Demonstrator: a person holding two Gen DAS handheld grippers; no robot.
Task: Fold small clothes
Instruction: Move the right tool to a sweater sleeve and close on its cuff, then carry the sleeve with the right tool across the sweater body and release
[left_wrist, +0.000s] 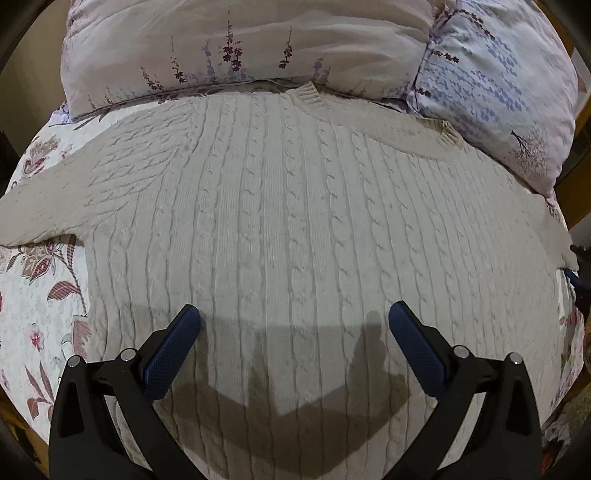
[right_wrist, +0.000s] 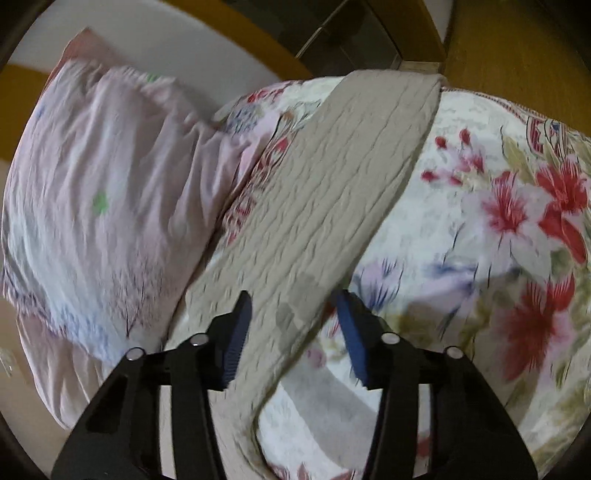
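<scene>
Spread flat on the floral-printed bed cover (left_wrist: 40, 321), the cream cable-knit sweater (left_wrist: 295, 221) lies with its ribbed collar (left_wrist: 310, 96) touching the pale flower-patterned pillows (left_wrist: 240, 44). One long sleeve (right_wrist: 332, 177) stretches toward the bed's edge, running between the blue-padded fingers (right_wrist: 351, 332) of the right tongs (right_wrist: 293, 325), which stand apart without pressing it. Above the sweater's lower body, the left tongs (left_wrist: 294, 319) hover spread wide, holding nothing.

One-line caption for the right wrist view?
Right gripper with jaws apart astride a beige cable-knit sweater sleeve on a floral bedspread.
</scene>
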